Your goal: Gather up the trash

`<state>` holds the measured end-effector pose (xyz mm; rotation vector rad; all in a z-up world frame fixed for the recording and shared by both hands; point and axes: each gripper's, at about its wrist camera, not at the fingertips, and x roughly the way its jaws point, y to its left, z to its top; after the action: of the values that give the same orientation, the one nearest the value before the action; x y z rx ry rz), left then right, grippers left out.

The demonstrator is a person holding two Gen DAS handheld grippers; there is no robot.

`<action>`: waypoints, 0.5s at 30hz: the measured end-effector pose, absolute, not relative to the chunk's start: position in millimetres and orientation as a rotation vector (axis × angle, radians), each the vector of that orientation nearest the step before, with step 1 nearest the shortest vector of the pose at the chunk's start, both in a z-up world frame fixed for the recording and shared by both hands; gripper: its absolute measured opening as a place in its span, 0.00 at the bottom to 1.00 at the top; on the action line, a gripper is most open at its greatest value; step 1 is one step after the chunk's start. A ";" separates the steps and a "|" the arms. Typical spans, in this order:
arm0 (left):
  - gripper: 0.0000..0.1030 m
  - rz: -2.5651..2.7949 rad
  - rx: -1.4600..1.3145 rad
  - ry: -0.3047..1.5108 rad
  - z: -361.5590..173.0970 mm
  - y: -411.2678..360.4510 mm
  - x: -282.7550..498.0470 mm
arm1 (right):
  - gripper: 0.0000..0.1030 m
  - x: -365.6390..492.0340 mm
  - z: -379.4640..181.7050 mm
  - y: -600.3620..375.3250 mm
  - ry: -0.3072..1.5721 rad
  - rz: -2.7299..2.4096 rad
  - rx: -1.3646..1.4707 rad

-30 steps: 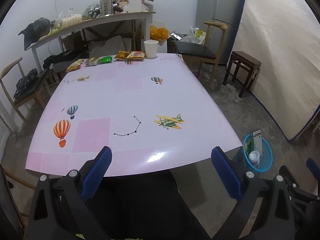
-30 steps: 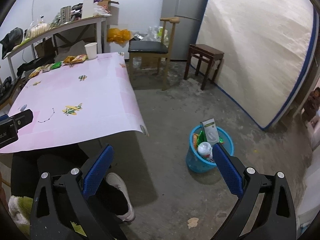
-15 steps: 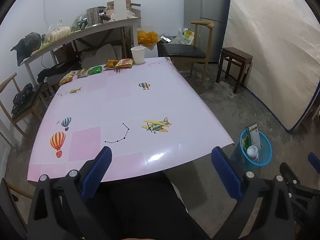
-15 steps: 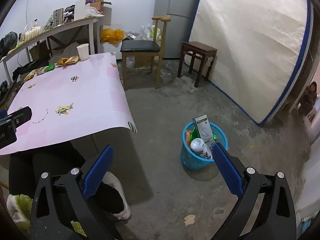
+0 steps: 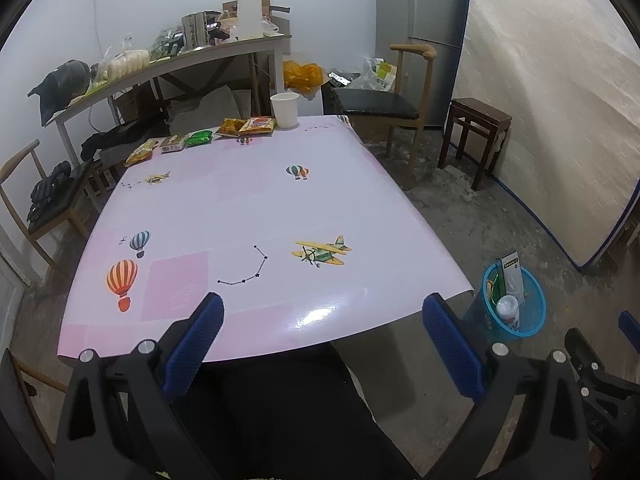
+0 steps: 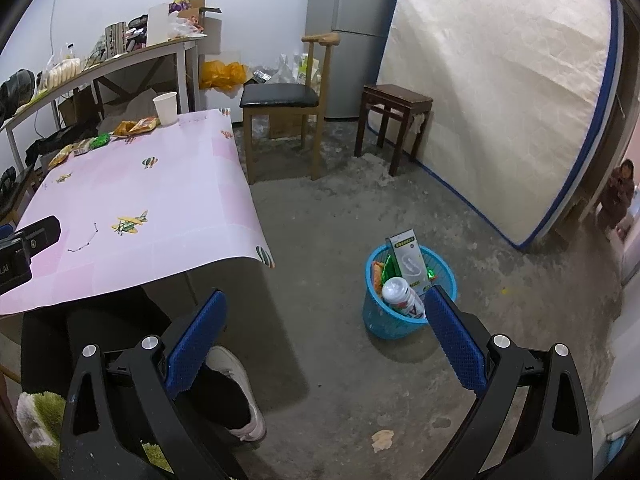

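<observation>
Between the left gripper [image 5: 322, 334] fingers nothing is held; jaws stand wide, hovering above the near edge of the pink table [image 5: 248, 208]. Right gripper [image 6: 324, 334] likewise wide and empty, held over bare concrete floor beside the table, its right finger overlapping the view of the blue basket [image 6: 408, 316].

Basket sits on the floor, off the table's near right corner. It already holds a white bottle [image 6: 402, 298], a tall carton [image 6: 408, 258] and some green and orange wrappers.

Remaining trash, by my reading: a row of snack wrappers [image 5: 248, 126] along the far table edge, with a green packet [image 5: 199, 137] and two more packets to its left, and a white paper cup [image 5: 285, 109] just right of them. All lie well apart from both grippers.

Judgement: step in hand is the reach for the next item.
- Send the left gripper across the table, low and flat.
- Take one wrapper per grasp; pinch at a raised crinkled edge, since flat foil may slide on the glossy cloth.
- Cup: contents not visible, so grip the wall gently and carry upright.
- Release over the basket centre; the carton stands high and could deflect a drop.
</observation>
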<state>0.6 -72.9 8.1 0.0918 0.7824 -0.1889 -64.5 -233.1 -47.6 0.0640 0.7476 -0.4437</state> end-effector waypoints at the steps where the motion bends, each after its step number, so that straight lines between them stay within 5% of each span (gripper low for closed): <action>1: 0.95 -0.185 0.093 0.782 8.4 -72.4 0.6 | 0.92 -65.8 -47.6 -232.0 0.746 -0.444 0.064; 15: 0.95 -0.165 0.078 0.784 8.9 -65.9 2.4 | 0.92 -66.8 -44.6 -225.7 0.739 -0.439 0.055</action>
<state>2.4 -65.9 8.9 0.0780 0.7841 -0.1649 -66.8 -225.7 -44.6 0.0552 0.7394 -0.4389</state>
